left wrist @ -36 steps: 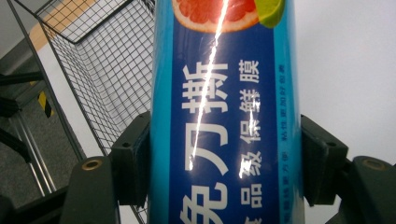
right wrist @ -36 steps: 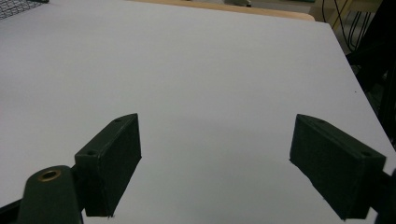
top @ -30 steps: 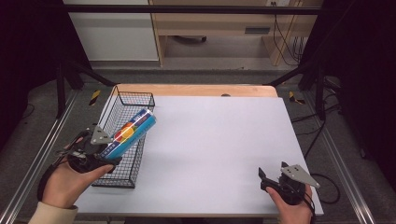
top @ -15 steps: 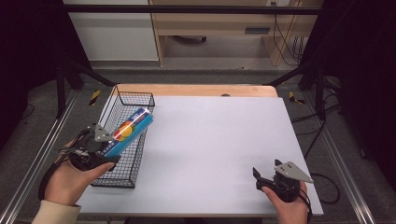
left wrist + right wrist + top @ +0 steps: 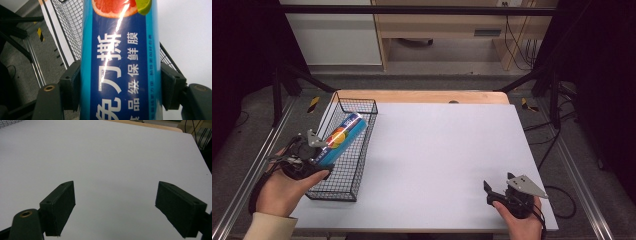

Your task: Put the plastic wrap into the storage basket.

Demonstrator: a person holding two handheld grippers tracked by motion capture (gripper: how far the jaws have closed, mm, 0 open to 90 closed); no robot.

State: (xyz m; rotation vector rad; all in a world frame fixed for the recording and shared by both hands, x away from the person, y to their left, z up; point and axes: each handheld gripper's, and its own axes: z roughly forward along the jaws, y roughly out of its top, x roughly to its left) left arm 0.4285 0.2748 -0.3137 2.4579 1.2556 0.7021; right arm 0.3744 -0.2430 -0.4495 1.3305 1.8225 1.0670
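A long blue cling-film box (image 5: 340,138) with fruit pictures and white print lies slanted over a black wire basket (image 5: 357,106) at the table's left edge. My left gripper (image 5: 314,157) is shut on the box's near end; in the left gripper view both jaws press the sides of the box (image 5: 120,62), with the basket mesh (image 5: 68,22) behind it. My right gripper (image 5: 499,194) hovers low over the front right of the white table (image 5: 447,145), open, with nothing between its jaws (image 5: 116,205).
The white tabletop (image 5: 112,152) stretches bare ahead of the right gripper. A wooden strip (image 5: 422,96) runs along the table's far edge. Metal rails (image 5: 257,165) and dark floor flank the table; cabinets stand beyond.
The left gripper has carried the box leftward and lower over the basket. The right gripper has stayed near the front right corner, shifting slightly.
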